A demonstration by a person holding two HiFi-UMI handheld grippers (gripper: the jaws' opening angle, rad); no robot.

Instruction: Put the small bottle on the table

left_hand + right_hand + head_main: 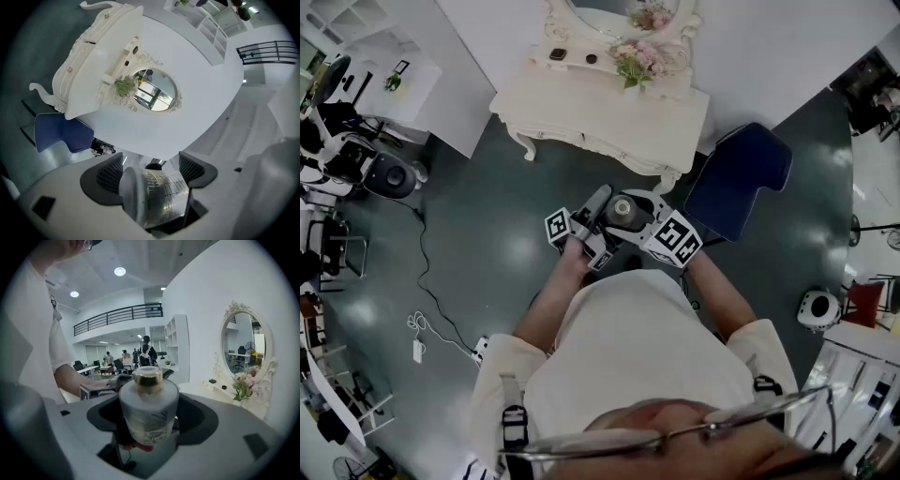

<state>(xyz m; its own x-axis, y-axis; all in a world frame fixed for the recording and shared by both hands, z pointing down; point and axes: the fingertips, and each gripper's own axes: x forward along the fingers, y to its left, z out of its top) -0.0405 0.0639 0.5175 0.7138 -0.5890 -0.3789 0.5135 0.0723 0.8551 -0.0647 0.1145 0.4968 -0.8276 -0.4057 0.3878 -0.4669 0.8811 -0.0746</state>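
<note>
**Right claw [150,404] grips, left claw [149,174] stands wide**

The small frosted-glass bottle with gold cap [149,416] sits upright in the right claw's clamp. The left claw's spread jaws flank it. It is in the air, short of the white carved dressing table [600,117].

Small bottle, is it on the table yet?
Not yet. Nothing looks finished. In hand: the small bottle is up in the air, gripped by the right tongs, with the left tongs wide around it too; I can't tell if those squeeze. To do: carry it to the white table ahead and set it down.
</note>
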